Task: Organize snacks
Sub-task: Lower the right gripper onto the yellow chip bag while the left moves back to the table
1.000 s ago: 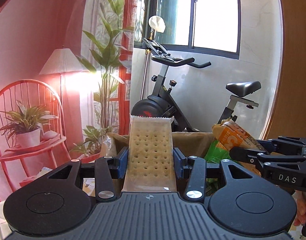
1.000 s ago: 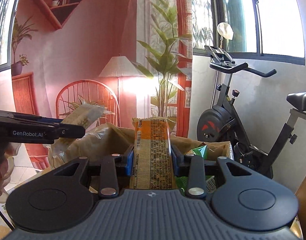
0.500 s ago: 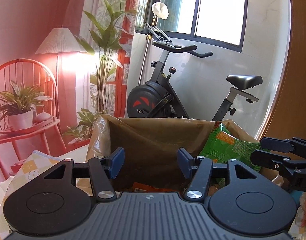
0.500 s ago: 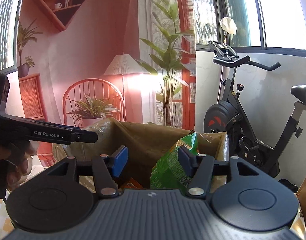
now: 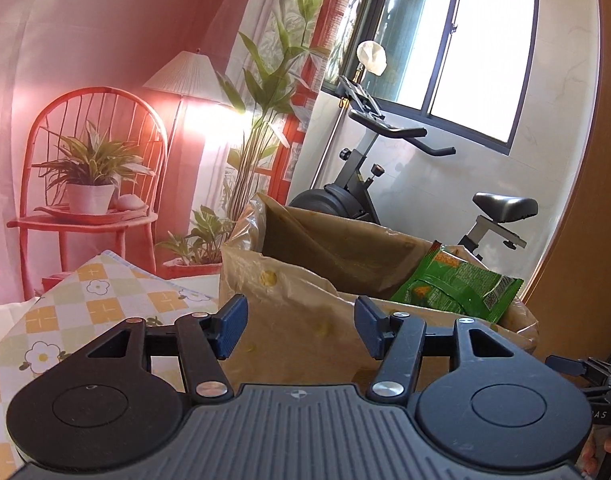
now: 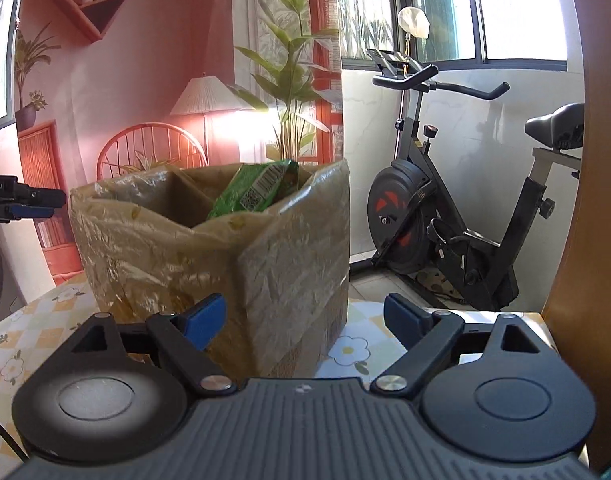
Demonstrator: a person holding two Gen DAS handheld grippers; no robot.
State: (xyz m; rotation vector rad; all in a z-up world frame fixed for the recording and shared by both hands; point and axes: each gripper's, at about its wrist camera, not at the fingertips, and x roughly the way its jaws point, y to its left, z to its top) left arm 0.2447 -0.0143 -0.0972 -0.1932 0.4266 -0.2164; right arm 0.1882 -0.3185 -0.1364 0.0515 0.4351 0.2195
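Observation:
A cardboard box lined with crinkled plastic (image 6: 225, 256) stands on a table with a checked flower cloth (image 6: 353, 348). A green snack bag (image 6: 261, 190) leans out of its top; the left wrist view shows the same box (image 5: 305, 304) and green bag (image 5: 453, 284). My left gripper (image 5: 301, 330) is open and empty in front of the box's near wall. My right gripper (image 6: 305, 320) is low beside the box, its jaws opening wide with nothing between them. The other gripper's tips show at the edges: the right one (image 5: 585, 368), the left one (image 6: 29, 202).
An exercise bike (image 6: 445, 216) stands by the white wall and window at the right. A red chair with a potted plant (image 5: 91, 184), a floor lamp (image 5: 189, 76) and tall plants (image 5: 261, 120) are behind the table. A wooden panel (image 6: 601, 240) rises at the far right.
Both grippers let go of their packets, the cracker pack on the left and the orange pack on the right, and their jaws opened. Both then sank and drew back from the box's top.

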